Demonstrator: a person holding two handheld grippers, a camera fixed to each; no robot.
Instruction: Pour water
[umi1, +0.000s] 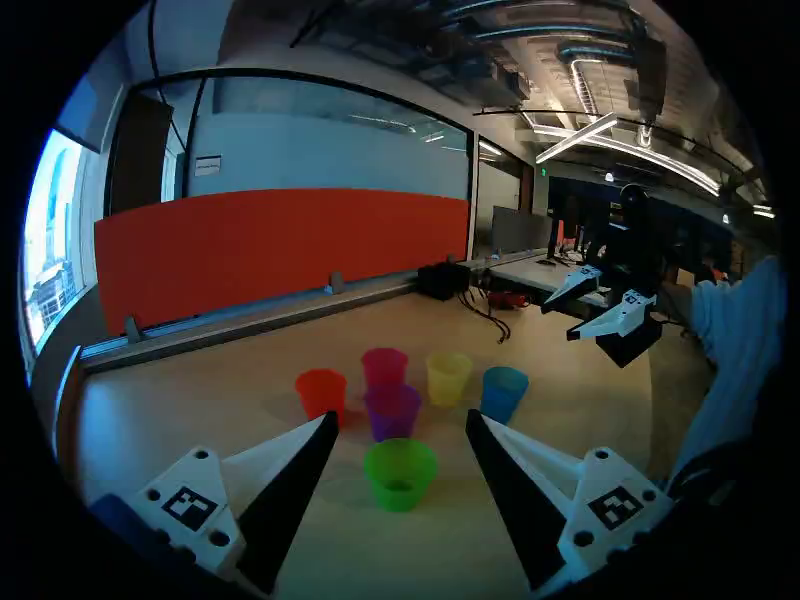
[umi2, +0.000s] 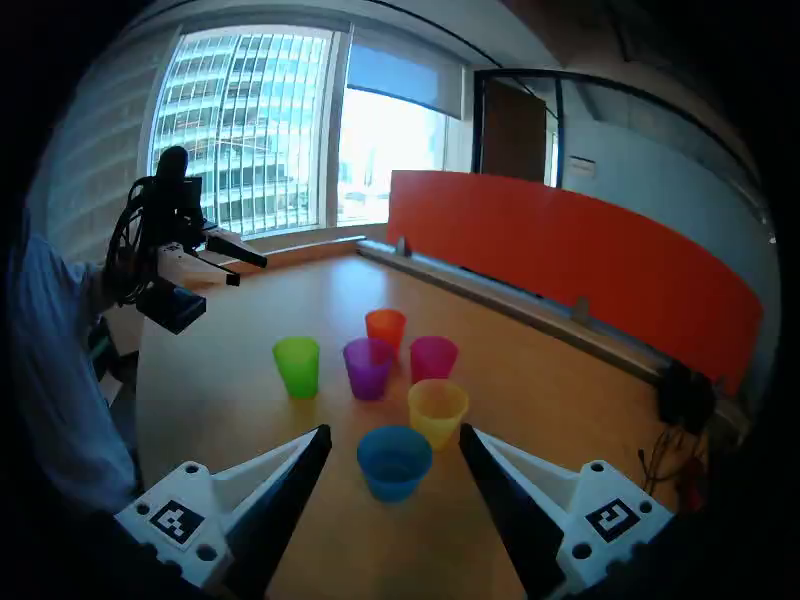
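Six translucent plastic cups stand upright in a close cluster on the light wooden table, each separate from the rest. In the left gripper view, the lime-green plastic cup is nearest. The purple plastic cup sits just behind it, and the magenta plastic cup is farther back. The red-orange plastic cup is off to the left, with the yellow plastic cup and the blue plastic cup to the right. The left gripper hovers above the table with its black-edged white fingers spread wide and nothing between them; the green cup lies in line with the gap but is untouched. In the right gripper view, the right gripper is likewise spread wide and empty. The blue cup sits just ahead of its gap, and the yellow cup is right behind that. Each gripper appears in the other's view, raised well clear of the cups and held by a person in a pale blue sleeve. A long orange partition panel runs along the table's far edge, black cables trail near one end, and large bright windows face a tower block.
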